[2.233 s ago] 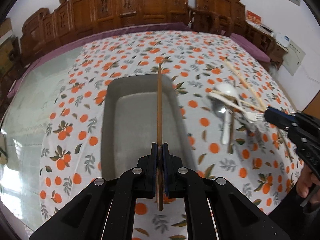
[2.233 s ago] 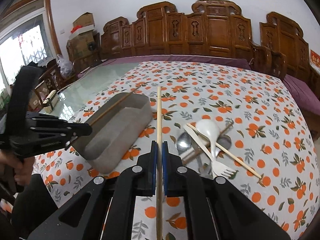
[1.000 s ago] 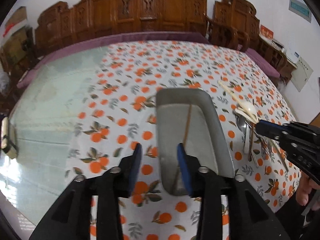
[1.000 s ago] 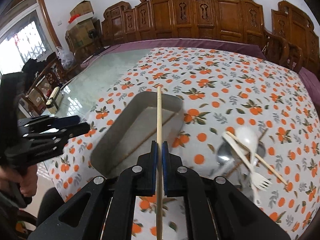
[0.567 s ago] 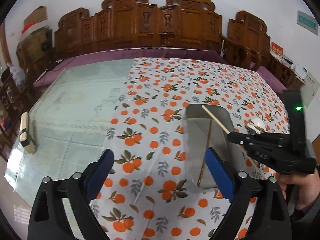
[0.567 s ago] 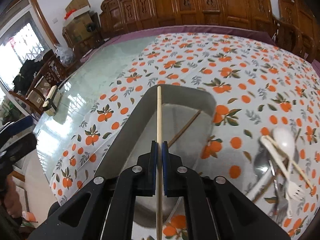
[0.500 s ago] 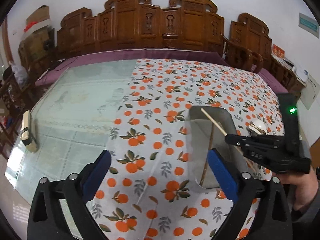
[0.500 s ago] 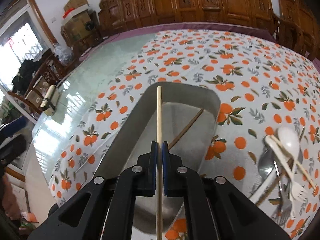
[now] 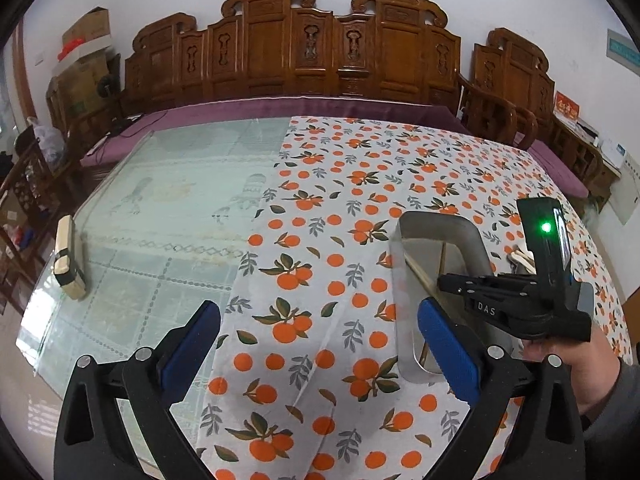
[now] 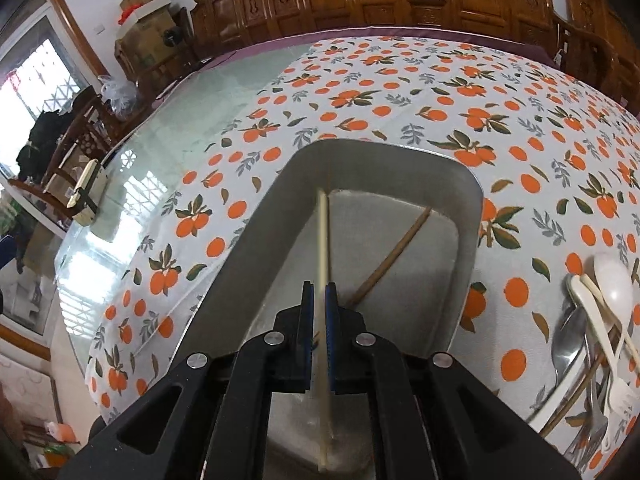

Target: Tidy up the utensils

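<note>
The right gripper's blue-padded fingers [image 10: 331, 312] are pinching a pale, slender wooden chopstick [image 10: 322, 240] with barely a gap between them, low in the centre of the right wrist view. The chopstick is running straight up the frame, its far tip reaching toward the far wall of the tray. The left gripper [image 9: 320, 344] is sitting spread as wide as it goes at the bottom of the left wrist view, having just finished opening, with nothing between its pads but tablecloth.

The rectangular grey metal tray with rounded corners [image 10: 464, 240] is filling the middle of the right wrist view. In the left wrist view it is lying right of centre, partly behind the right gripper [image 9: 440, 282]. Inside it, one dark brown wooden chopstick [image 10: 392, 256] is lying diagonally across the floor, and nothing else is showing in there.

At the lower right edge of the right wrist view, the heap of loose cutlery [image 10: 592, 344] is waiting on the white cloth printed with oranges [image 10: 360, 100]: a metal spoon, a white plastic spoon, a white fork and more sticks, all crossing one another.

The pale chopstick looks light, stiff and smooth, so it is likely to pivot or slide in a narrow pinch. Taking it around mid-length, as here, looks like the steadiest hold.
</note>
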The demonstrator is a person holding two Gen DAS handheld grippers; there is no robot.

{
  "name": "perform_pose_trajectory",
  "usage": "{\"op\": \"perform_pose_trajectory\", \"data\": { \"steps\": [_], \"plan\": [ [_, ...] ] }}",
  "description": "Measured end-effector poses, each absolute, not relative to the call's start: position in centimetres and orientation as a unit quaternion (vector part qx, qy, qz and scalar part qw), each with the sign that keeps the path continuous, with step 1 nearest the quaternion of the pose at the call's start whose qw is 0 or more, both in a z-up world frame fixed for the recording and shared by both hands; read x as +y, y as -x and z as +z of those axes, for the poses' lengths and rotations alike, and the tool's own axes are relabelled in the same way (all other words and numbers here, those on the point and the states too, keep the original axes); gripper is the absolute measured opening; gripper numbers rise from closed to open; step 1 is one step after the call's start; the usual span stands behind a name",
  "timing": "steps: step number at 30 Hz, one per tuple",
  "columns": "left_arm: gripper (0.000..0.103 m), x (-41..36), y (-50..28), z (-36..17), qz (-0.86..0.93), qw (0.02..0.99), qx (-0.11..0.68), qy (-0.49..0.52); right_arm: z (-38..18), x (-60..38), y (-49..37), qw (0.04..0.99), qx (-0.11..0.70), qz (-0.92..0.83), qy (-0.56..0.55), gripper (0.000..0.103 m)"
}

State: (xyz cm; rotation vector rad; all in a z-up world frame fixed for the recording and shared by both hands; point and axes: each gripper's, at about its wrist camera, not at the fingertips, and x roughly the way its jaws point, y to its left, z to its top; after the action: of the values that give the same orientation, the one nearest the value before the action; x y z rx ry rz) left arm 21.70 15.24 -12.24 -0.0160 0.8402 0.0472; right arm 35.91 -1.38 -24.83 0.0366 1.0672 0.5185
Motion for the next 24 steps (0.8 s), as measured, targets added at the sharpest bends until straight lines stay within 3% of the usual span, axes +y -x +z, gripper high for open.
{"op": "perform_pose_trajectory", "data": {
  "steps": [9, 20, 24],
  "plan": [
    [0.095, 12.4, -21.9, -11.7, 0.004, 0.915, 0.404, -0.005, -20.1, -4.5, -33.2, 0.852, 0.445, 0.276, -0.01, 0.008],
    [0.095, 4.5, -22.8, -12.0, -0.06, 0.913, 0.403, -0.021, -17.1, -17.2, -27.2, 0.874, 0.425, 0.234, 0.015, 0.008],
    [0.095, 1.6, -23.4, -12.5, -0.08, 0.911, 0.405, -0.023, -17.8, -20.8, -26.4, 0.876, 0.434, 0.207, 0.028, 0.017]
  ]
}}
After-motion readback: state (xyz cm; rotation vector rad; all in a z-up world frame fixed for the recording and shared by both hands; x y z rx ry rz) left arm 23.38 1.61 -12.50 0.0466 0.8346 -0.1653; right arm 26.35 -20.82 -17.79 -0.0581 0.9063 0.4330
